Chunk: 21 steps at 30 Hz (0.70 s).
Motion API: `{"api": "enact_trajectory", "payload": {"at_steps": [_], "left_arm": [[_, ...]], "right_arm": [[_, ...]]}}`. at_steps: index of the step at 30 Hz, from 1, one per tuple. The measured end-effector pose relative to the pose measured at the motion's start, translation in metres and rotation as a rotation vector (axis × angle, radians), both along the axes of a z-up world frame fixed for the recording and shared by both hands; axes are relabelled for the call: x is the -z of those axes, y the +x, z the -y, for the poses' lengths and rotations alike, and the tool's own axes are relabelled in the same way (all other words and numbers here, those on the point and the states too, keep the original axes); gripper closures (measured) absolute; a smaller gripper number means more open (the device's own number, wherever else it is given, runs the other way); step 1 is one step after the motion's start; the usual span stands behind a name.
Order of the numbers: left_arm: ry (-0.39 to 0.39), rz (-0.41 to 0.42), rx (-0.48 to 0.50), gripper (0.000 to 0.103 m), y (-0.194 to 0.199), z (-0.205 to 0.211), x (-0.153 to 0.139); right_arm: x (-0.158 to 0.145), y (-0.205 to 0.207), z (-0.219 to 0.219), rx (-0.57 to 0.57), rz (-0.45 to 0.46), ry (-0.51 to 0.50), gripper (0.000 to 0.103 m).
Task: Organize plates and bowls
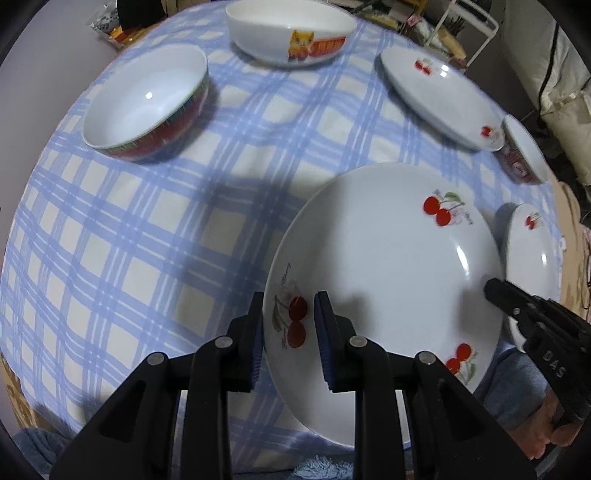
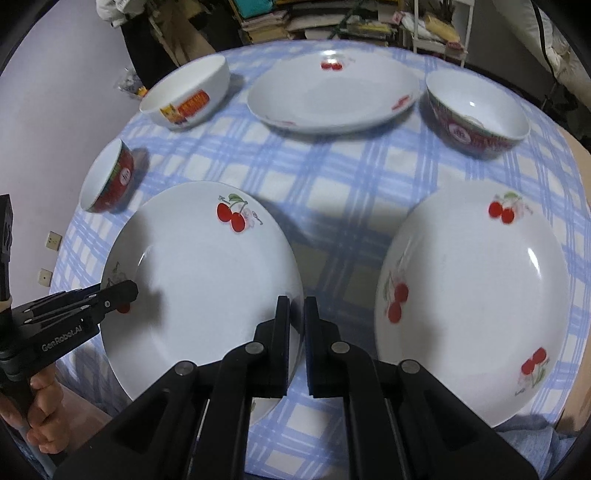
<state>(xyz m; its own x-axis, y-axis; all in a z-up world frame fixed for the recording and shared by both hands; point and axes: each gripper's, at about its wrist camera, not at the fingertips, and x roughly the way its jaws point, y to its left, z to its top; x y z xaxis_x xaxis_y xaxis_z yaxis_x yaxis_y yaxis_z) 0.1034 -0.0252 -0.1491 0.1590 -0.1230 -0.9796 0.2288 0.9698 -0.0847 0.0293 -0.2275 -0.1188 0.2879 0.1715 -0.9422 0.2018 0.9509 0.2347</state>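
Both grippers clamp one cherry plate (image 1: 384, 266): left gripper (image 1: 290, 321) pinches its near-left rim, right gripper (image 2: 296, 317) its right rim, plate held above the blue-checked tablecloth (image 1: 155, 236). Cluttered shelves (image 2: 295, 18) stand behind the table. Right view alone shows a second cherry plate (image 2: 476, 295) whole beside it; left view gives the red-banded bowl (image 1: 147, 103) and cartoon bowl (image 1: 291, 31) large.
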Motion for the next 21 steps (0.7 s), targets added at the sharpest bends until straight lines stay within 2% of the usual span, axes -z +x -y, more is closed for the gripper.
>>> {"api": "enact_trajectory", "payload": {"at_steps": [5,16,21], "left_arm": [[0.016,-0.056,0.006,0.078,0.006,0.006,0.019],[-0.004,-0.063,0.008,0.076,0.010,0.003,0.024],[0.020,-0.043,0.026,0.076,0.008,0.002,0.023]], "right_arm": [[0.011,0.007,-0.002,0.007,-0.024,-0.059,0.094],[0.010,0.006,-0.003,0.008,-0.018,-0.102,0.094],[0.012,0.008,0.001,0.023,-0.031,-0.078,0.094]]}}
